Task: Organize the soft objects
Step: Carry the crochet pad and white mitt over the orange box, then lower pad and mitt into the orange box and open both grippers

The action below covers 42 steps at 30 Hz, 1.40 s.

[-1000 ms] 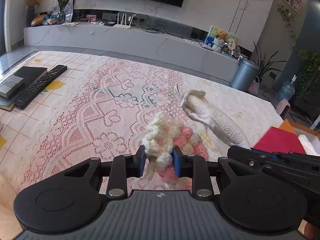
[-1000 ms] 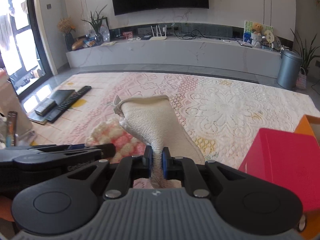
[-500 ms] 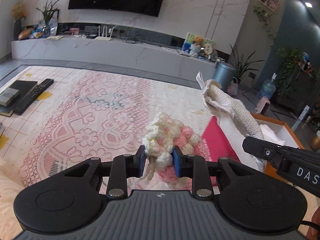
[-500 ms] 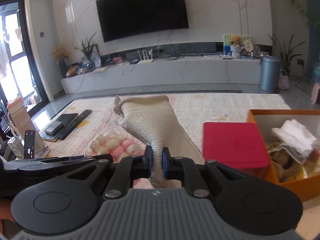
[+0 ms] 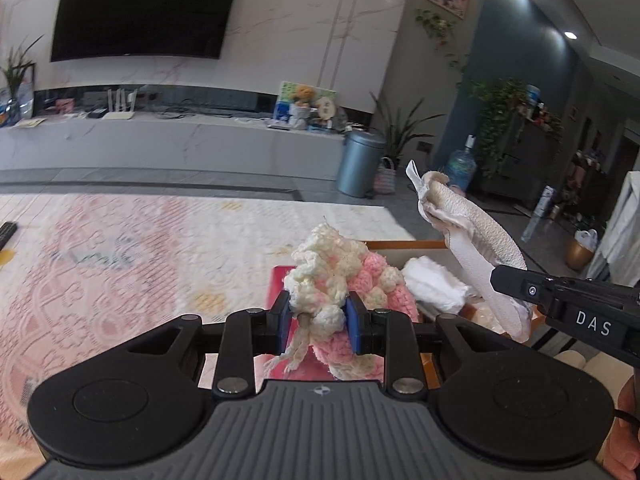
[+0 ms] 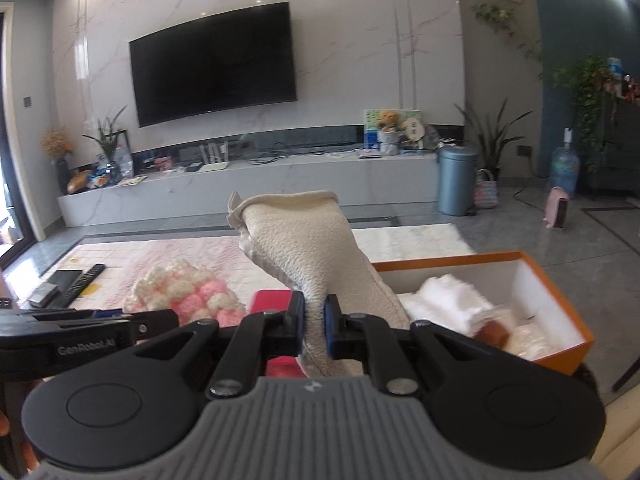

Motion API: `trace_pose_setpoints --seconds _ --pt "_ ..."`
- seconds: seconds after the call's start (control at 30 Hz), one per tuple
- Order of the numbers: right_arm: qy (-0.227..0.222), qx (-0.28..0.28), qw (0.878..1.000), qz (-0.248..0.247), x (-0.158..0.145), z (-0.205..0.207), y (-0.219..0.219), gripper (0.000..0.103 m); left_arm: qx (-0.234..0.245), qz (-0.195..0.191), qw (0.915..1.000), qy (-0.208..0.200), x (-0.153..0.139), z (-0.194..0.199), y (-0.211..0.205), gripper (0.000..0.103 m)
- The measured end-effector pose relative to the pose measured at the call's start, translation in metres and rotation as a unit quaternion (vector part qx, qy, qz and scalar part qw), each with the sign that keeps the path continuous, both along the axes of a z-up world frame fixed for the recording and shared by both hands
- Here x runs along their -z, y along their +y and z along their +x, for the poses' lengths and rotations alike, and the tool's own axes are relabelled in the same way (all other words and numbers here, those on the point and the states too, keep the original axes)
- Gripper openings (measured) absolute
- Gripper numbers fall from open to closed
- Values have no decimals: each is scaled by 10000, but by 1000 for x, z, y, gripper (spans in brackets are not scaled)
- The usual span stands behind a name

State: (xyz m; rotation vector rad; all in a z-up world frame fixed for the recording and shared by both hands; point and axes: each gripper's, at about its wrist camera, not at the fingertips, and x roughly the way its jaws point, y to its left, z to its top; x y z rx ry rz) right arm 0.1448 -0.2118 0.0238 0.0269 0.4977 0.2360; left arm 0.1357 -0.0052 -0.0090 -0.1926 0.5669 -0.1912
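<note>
Left gripper [image 5: 316, 322] is held raised, pointing forward and somewhat downward; its blue pads [image 5: 283, 322] stand partly apart and are pressed against the sides of a pink-and-cream crocheted piece [image 5: 340, 276], which bulges above the pads and trails loose yarn strands below them. The crocheted piece is off the surface, hanging over a red lid [image 5: 276, 284] and the near edge of an orange box [image 5: 404, 245]. Right gripper [image 6: 314, 330] is carried alongside at a similar downward tilt, its pads nearly together and pinching a thin fold of a cream textured cloth item [image 6: 308, 248], which stands stiffly up and forward from the grip with a white tag at its upper end. That item is likewise in the air, in front of the box's left portion. The left wrist view shows the right gripper's black body entering from the right edge, marked with the letters DAS, and part of a person's hand [image 5: 624, 432] at the lower right corner; it shows little of the box interior beyond a white folded cloth [image 5: 434, 284]. The right wrist view shows the box interior more fully: white inner walls, the white cloth beside a brown soft item [image 6: 494, 332], and pale material at the near wall. It also shows the left gripper's body entering from the left edge, and remote controls [image 6: 82, 280] lying on the pink lace-patterned covering [image 6: 180, 250] further left.
</note>
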Motion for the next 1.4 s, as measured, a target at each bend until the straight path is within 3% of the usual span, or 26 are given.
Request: trace_pose_setpoints --seconds 0.23,0.47,0.73,1.03,1.23,1.4 --pt "125 355 9983 -443 -4 34 -46 8 560 30 9984 89 2 46 -43 31" --pt "842 710 9928 -467 20 96 -87 8 1135 234 9923 427 25 90 -87 32" --pt "1719 1092 9773 -590 67 147 -115 8 1600 657 9808 898 64 126 -118 32" --pt "2450 858 9616 -896 105 177 -120 10 1956 1236 9666 1104 86 142 -147 32" --pt "2965 882 9492 -582 125 191 -131 10 2029 1616 9577 1247 95 146 -162 33" --pt "3145 791 9448 -476 135 190 -133 16 2073 1822 9507 1418 101 150 -169 37"
